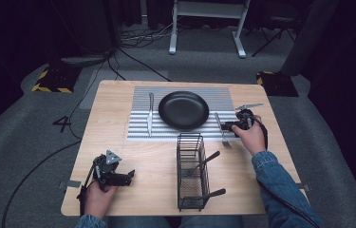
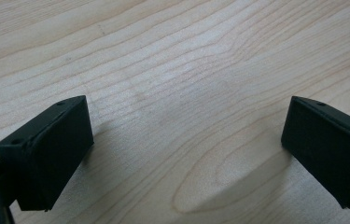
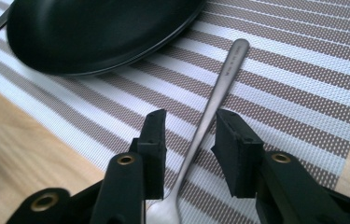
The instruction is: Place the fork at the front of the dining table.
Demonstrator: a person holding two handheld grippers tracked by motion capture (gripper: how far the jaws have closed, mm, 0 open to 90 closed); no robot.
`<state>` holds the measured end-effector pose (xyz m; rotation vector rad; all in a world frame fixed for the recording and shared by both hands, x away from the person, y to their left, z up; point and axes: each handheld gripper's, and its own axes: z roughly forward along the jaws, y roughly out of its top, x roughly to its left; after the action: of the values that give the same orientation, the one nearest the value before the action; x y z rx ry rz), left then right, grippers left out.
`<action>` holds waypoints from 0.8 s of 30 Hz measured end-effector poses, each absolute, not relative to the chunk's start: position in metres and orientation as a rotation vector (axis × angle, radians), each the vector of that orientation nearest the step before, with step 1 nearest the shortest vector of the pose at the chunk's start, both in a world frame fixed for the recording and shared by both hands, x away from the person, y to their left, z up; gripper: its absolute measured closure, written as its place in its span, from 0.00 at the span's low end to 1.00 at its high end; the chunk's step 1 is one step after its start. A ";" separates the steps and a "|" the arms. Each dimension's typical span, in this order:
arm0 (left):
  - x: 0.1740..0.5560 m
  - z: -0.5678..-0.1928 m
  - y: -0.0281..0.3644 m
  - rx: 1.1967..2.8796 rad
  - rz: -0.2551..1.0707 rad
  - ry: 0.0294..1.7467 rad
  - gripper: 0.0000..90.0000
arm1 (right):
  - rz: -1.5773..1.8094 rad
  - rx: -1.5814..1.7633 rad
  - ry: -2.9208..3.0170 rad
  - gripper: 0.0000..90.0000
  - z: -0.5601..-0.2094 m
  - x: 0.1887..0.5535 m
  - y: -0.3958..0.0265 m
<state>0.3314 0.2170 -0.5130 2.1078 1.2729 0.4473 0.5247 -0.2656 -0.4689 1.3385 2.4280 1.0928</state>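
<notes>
1. One wooden table [image 1: 118,102] carries the whole setup. A striped placemat [image 1: 140,130] lies across its far half, a black plate [image 1: 183,110] sits mid-mat, and a knife [image 1: 150,114] lies to the plate's left.
2. Wire mesh caddy [image 1: 191,173] stands on the near half, between my two hands. Two dark-handled utensils stick out of it.
3. My left gripper [image 2: 186,149] rests low over bare wood at the near left, jaws spread wide, nothing between them.
4. My right gripper [image 3: 189,140] is at the mat's right side. Its jaws are narrowed around the fork's handle with a little gap on each side. I judge no contact on either pad, though I cannot be certain.
5. Fork [image 3: 214,98]: slim, matte grey metal, faint lettering near the handle end. It lies flat on the mat just right of the plate, handle end pointing away from me and tines toward me.
6. Risks, as I judge them:
   - The handle is thin and smooth, so it could slip or swing if I lift it now.
   - The jaws sit near the neck, so the long handle could tip down.
   - The plate is close, so a swing could knock its rim.
</notes>
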 end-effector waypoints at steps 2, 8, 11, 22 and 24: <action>0.331 -0.513 0.217 2.108 0.447 1.273 0.03 | 1.085 1.304 2.431 0.68 -0.466 0.516 -0.263; 0.331 -0.513 0.217 2.107 0.447 1.273 0.03 | 0.944 1.214 2.470 0.71 -0.468 0.497 -0.252; 0.331 -0.513 0.217 2.106 0.447 1.274 0.03 | 0.895 1.266 2.461 0.78 -0.471 0.497 -0.248; 0.331 -0.513 0.217 2.108 0.447 1.273 0.03 | 0.804 1.402 2.399 0.89 -0.483 0.512 -0.240; 0.331 -0.513 0.217 2.108 0.447 1.273 0.03 | 0.790 1.416 2.385 0.91 -0.482 0.513 -0.239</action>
<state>0.3314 0.2170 -0.5130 2.1079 1.2729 0.4474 0.5131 -0.2387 -0.4823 1.4164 2.3851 0.7899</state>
